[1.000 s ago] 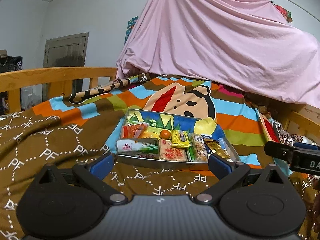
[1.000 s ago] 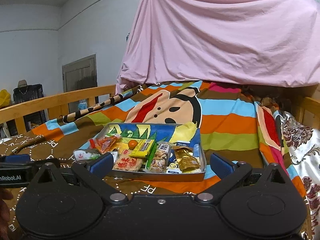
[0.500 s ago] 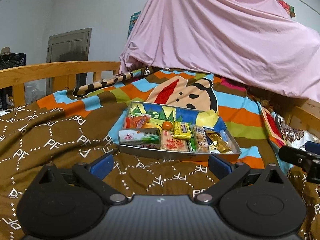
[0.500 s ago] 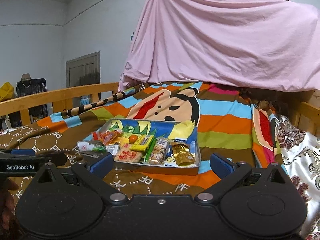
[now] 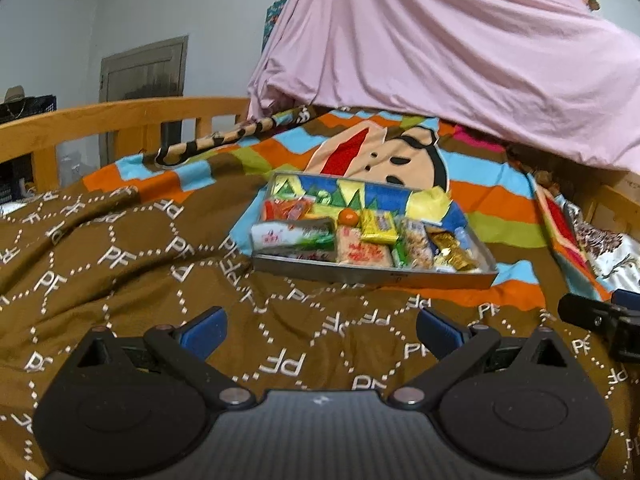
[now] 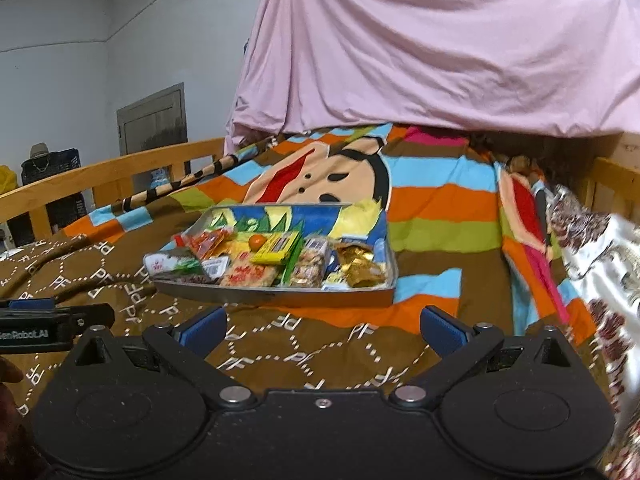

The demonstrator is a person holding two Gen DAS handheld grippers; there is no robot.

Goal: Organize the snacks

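Left wrist view first. Left hand-held gripper [image 5: 319, 328] spread wide, nothing between the blue pads, hanging over the brown patterned blanket [image 5: 120, 272] near the foot edge of the bed. Metal tray [image 5: 376, 274] well ahead, sitting about mid-bed where the brown blanket meets the striped cartoon blanket [image 5: 492, 200]. Packed with snacks: white-and-green pack [image 5: 294, 234] at the tray's near-left corner, red-print cracker pack [image 5: 362, 248] beside it, yellow bar [image 5: 378, 224] behind that, small orange ball [image 5: 347, 216], gold wrapper [image 5: 454, 250] toward the right end, red-orange packets [image 5: 286, 208] at the back left. Everything lying inside the tray, nothing loose on the blanket as far as visible. Tip of the other tool poking in at the right edge.

Right wrist view. Right hand-held gripper [image 6: 323, 328] also wide and empty, also short of the tray [image 6: 280, 298], over the brown blanket. Same snacks from a slightly different angle, white-and-green pack [image 6: 172, 262] overhanging the tray's left rim a bit. Pink sheet [image 6: 440, 48] draped across the head end, wooden rail [image 6: 100, 176] along the left side.

Progress guess: either all done with snacks already collected, or sorting inside the tray not yet begun. Hard to call from this alone. Neither tool touching anything.
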